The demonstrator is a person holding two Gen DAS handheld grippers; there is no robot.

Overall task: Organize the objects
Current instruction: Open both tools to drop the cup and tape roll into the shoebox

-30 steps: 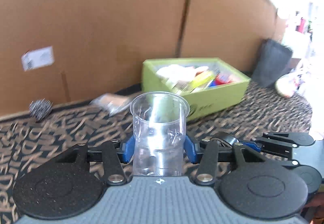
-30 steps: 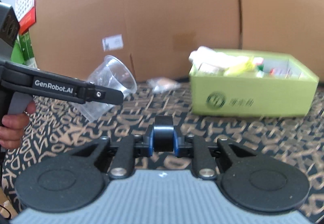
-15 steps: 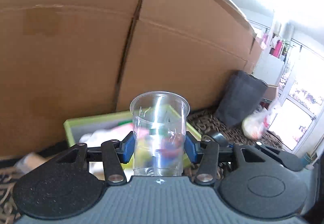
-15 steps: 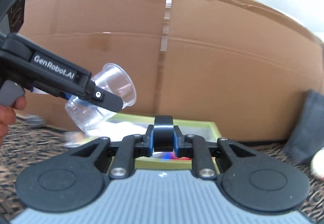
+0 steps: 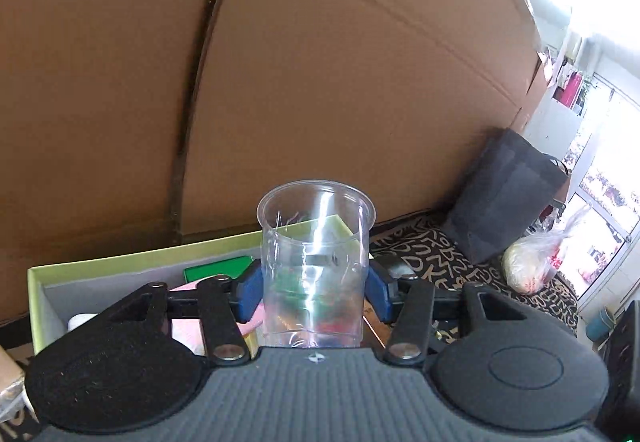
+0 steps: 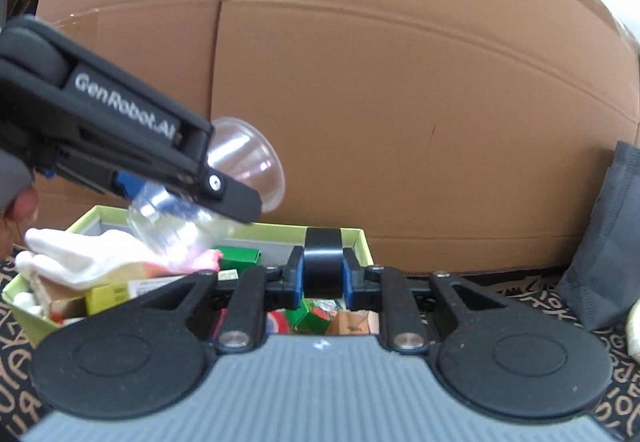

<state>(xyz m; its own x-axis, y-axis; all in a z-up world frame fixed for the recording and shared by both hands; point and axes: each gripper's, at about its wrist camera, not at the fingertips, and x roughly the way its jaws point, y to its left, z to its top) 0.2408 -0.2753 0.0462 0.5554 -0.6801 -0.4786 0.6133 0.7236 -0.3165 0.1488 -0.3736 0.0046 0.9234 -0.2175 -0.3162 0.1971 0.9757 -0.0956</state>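
My left gripper (image 5: 314, 292) is shut on a clear plastic cup (image 5: 316, 242) and holds it above the green box (image 5: 120, 262). In the right wrist view the left gripper (image 6: 176, 182) holds the cup (image 6: 248, 158) tilted over the box's left half (image 6: 356, 236). My right gripper (image 6: 322, 268) is shut on a black cylindrical object (image 6: 322, 262), above the box's right part. The box holds a white cloth (image 6: 80, 258), green cartons (image 6: 236, 256) and other small items.
A tall cardboard wall (image 6: 400, 82) stands right behind the box. A dark grey bag (image 5: 504, 198) leans on it at the right, with a plastic bag (image 5: 536, 262) beside it. The table has a patterned brown cloth (image 5: 424, 250).
Both grippers have moved forward to the green box and now hang over it. The cup is still in the left gripper and the black object in the right.
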